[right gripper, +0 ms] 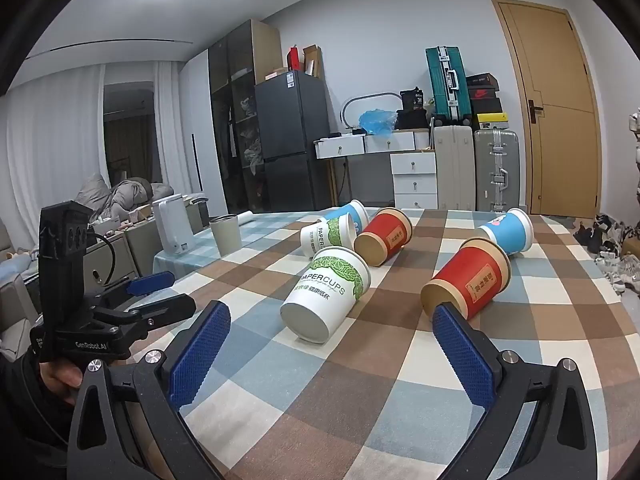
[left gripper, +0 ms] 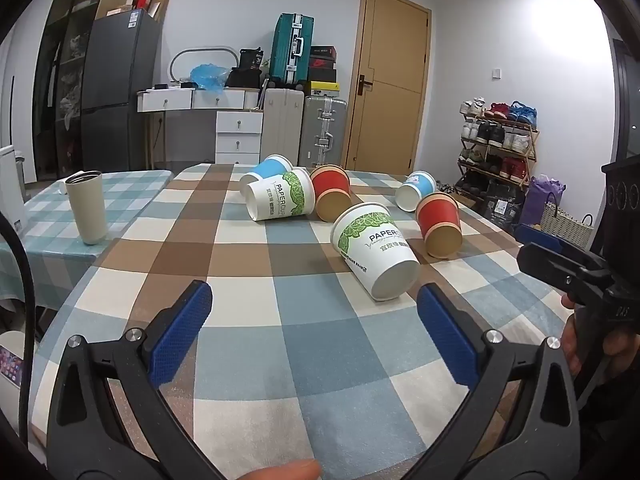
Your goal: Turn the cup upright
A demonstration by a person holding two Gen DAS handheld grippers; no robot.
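Six paper cups are lying on their sides on the checked tablecloth point(left gripper: 248, 248). The nearest white cup point(left gripper: 374, 250) — reading "PAPER CUPS" under a green leaf band — is serving as the landmark. The left gripper point(left gripper: 314, 312) is hovering just in front of it, fingers spread, grasping nothing. The right gripper point(right gripper: 332, 340) is also gaping empty before it. A red cup point(right gripper: 468, 282) is lying to its right; beyond it, another "PAPER CUPS" cup point(right gripper: 330, 236). "GenRobot.AI" is showing on the left gripper's body — right wrist view.
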